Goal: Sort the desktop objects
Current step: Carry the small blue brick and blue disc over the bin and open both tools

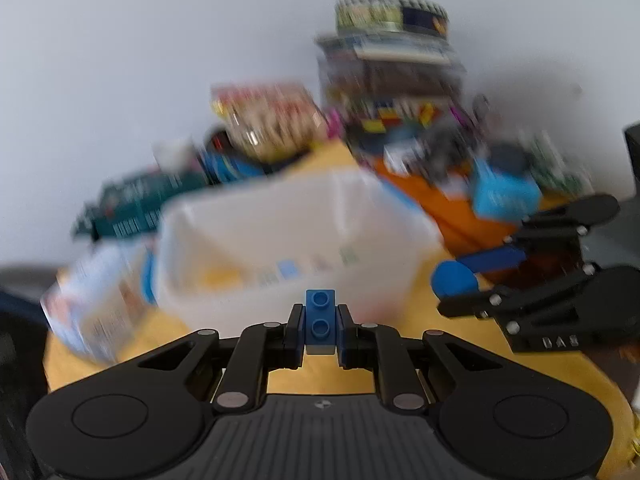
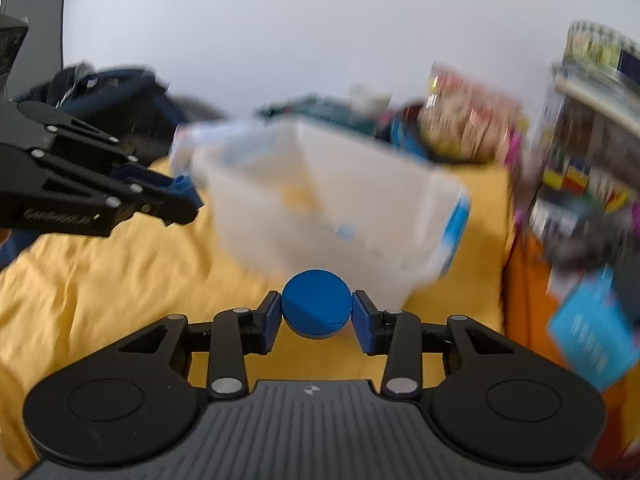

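My left gripper is shut on a small blue two-stud brick, held just before the near wall of a translucent white bin. My right gripper is shut on a round blue disc, its pads pressing both sides, in front of the same bin. Each gripper shows in the other's view: the right gripper with the blue disc at the right, the left gripper at the left. A few small coloured pieces lie blurred inside the bin.
A yellow cloth covers the table, with an orange cloth at the right. Behind the bin stand blurred packets, a green box, a stack of boxes and a light blue box. A dark bag lies far left.
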`<act>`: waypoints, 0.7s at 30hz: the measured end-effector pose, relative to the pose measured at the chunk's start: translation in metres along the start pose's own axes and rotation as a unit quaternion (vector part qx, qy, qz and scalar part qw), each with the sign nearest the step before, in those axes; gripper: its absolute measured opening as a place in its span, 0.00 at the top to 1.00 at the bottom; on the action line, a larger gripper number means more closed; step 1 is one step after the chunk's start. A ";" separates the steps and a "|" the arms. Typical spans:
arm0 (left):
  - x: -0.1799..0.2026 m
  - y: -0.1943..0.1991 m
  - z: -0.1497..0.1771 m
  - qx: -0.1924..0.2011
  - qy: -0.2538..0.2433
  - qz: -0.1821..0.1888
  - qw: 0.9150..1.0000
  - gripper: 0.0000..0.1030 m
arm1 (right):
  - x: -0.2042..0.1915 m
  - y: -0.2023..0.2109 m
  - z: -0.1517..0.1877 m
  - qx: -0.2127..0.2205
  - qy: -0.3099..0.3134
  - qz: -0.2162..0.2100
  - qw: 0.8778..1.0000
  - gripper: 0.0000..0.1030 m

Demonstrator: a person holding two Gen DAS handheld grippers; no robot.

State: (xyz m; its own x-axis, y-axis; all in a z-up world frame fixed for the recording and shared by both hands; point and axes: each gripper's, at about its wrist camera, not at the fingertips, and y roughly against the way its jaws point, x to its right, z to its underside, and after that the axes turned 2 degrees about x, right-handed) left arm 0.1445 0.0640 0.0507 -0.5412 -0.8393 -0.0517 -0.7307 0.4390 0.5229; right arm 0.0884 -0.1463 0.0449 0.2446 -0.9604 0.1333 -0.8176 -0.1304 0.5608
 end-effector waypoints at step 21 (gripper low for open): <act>-0.044 -0.103 -0.043 -0.028 0.041 -0.040 0.998 0.32 | 0.042 -0.082 -0.052 -0.032 -0.063 0.050 0.996 0.30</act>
State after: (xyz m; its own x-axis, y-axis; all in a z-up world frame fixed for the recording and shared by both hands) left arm 0.2613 0.0424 0.0358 -0.4449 -0.8952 -0.0267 -0.7447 0.3533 0.5662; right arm 0.1925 -0.1627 0.0471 0.0935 -0.9916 0.0893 -0.7992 -0.0212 0.6007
